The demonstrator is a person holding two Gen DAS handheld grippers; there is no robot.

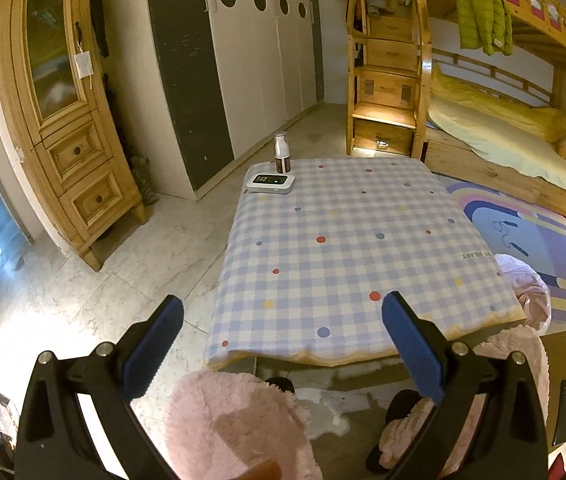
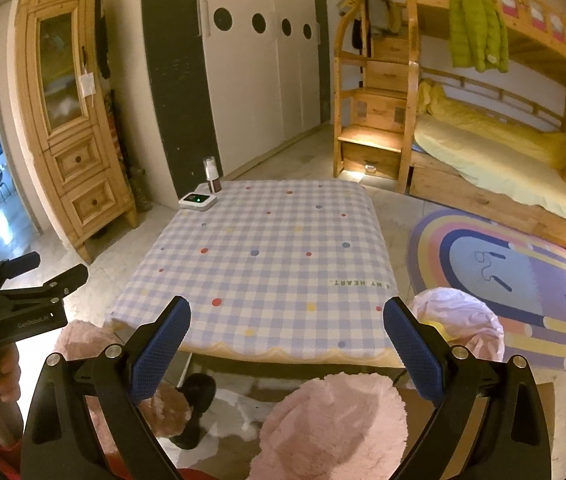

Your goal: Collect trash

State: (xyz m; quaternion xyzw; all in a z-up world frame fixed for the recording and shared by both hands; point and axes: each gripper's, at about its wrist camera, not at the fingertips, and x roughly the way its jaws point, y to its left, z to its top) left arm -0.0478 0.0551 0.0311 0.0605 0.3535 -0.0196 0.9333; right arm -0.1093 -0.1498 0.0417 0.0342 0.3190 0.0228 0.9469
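Note:
A low table under a blue-and-cream checked cloth [image 1: 343,248] [image 2: 267,264] stands in front of me. At its far left corner sit a small bottle with a white cap [image 1: 281,153] [image 2: 211,175] and a flat white device [image 1: 270,183] [image 2: 197,201]. A pink-lined trash bag [image 2: 459,324] [image 1: 527,288] stands on the floor by the table's near right corner. My left gripper [image 1: 283,320] hovers open over the table's near left edge, holding nothing. My right gripper [image 2: 287,324] is open over the near edge, also holding nothing. No loose trash shows on the cloth.
The person's pink fluffy trousers [image 2: 335,420] and black slippers [image 2: 199,400] fill the bottom. A wooden cabinet [image 1: 63,120] stands left, white wardrobes [image 2: 259,72] behind, a bunk bed [image 2: 503,152] right. A rainbow rug [image 2: 523,280] lies beyond the bag. A hand holds the left gripper's handle [image 2: 3,320].

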